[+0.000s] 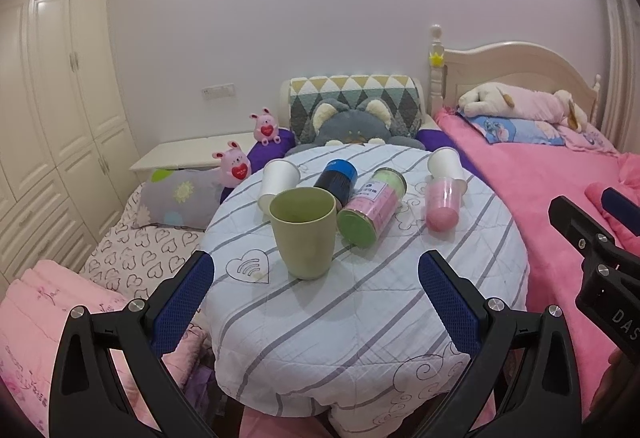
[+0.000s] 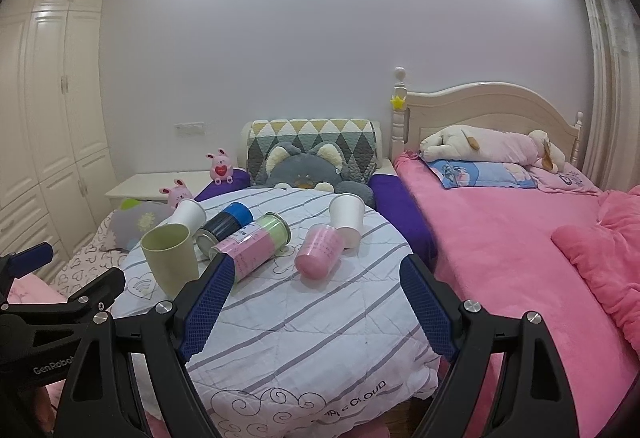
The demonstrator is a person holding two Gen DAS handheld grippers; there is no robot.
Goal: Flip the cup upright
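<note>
The green cup stands upright, mouth up, near the front of the round worktop, which is covered with a striped quilt; it stands apart from the left claw, whose blue pads are spread wide and empty just short of it. Nothing pinches the cup, so it rests on its own base, and I judge that cup already righted. The soft quilt probably explains why most of the other things lie on their sides: the pink cup lies tipped with its base toward the camera, a white cup lies just behind it, touching or nearly so, and a second white cup lies tipped behind the green one. Two cans lie between them, one pink and green, one dark with a blue end. The right claw is also spread and empty, aimed roughly at the pink cup, which I take to be the next one to turn; its left pad covers part of the pink can. Each claw shows only partly in the other's view, at the frame edge. The worktop's legs and front edge are hidden by the quilt and the claw arms. Whether the tipped cups hold anything cannot be told, and the printing on the cans is too small to read.
</note>
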